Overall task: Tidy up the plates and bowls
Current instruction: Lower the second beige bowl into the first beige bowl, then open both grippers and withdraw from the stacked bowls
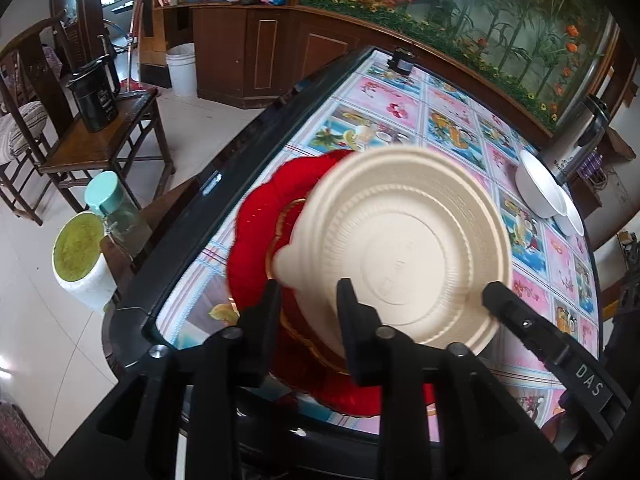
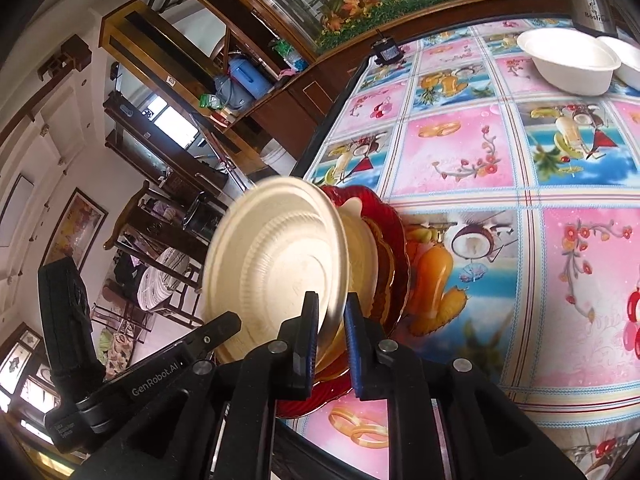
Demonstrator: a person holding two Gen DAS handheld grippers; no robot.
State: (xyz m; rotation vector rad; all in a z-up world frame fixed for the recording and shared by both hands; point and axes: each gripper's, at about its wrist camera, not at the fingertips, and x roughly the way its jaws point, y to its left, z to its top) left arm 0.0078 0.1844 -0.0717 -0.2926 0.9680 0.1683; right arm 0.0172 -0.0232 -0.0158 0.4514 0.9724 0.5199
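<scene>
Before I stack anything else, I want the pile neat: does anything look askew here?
Yes. The cream plate is tipped up steeply on its edge instead of lying flat on the red plate, its rim between the right gripper fingers. The white bowls sit upright.

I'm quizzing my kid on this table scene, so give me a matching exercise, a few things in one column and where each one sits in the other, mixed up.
Things:
1. cream plate
2. red plate
3. white bowls
4. black mug

Places:
A. far side of the table
B. flat on the tablecloth, near edge
C. on the wooden chair
D. tilted, rim between the right gripper fingers

Pairs: 1-D, 2-B, 3-A, 4-C
</scene>
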